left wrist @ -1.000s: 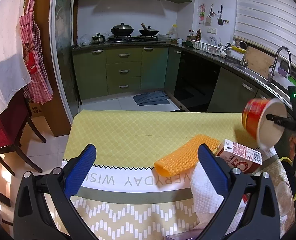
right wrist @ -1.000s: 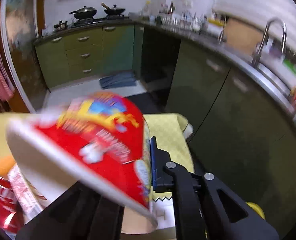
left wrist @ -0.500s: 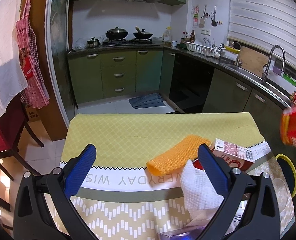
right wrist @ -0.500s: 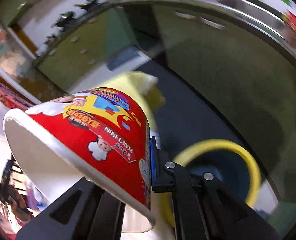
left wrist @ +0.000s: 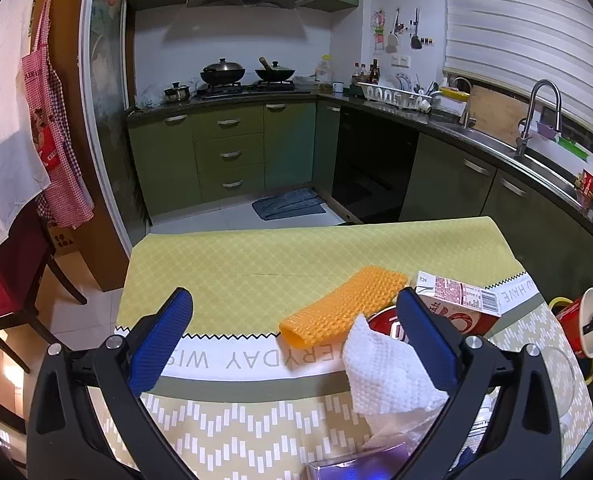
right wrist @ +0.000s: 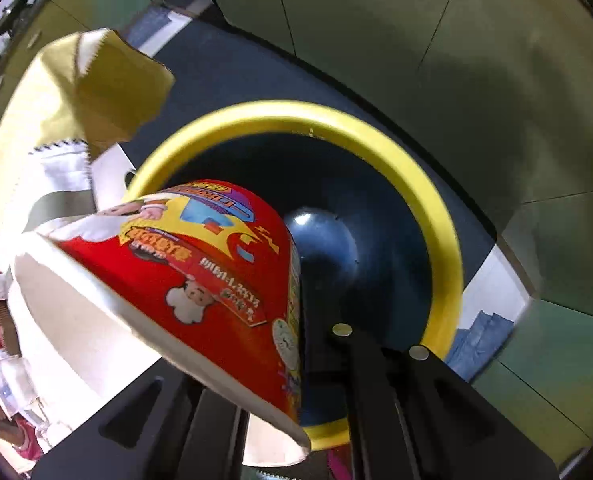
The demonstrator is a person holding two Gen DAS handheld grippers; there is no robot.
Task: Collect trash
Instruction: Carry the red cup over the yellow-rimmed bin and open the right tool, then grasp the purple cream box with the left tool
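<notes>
A red paper noodle cup (right wrist: 200, 276) is clamped by its rim in my right gripper (right wrist: 296, 312), which is shut on it and points straight down over a dark bin with a yellow rim (right wrist: 436, 216). The same cup (left wrist: 582, 322) shows at the right edge of the left wrist view, beside the table. My left gripper (left wrist: 292, 330) stands open above the table with nothing between its blue pads. Beyond it lie an orange mesh sleeve (left wrist: 344, 306), a crumpled white paper towel (left wrist: 384, 376), a red can (left wrist: 388, 326) and a milk carton (left wrist: 456, 300).
The table carries a yellow patterned cloth (left wrist: 256, 264) whose corner (right wrist: 108, 88) hangs near the bin. Green kitchen cabinets (left wrist: 232, 156) and a sink counter (left wrist: 536, 160) ring the floor. A dark red chair (left wrist: 12, 284) stands left of the table.
My right gripper has carried the cup off the table's right side, tipped to point down and come low over the yellow-rimmed bin. The left gripper has stayed almost still.
</notes>
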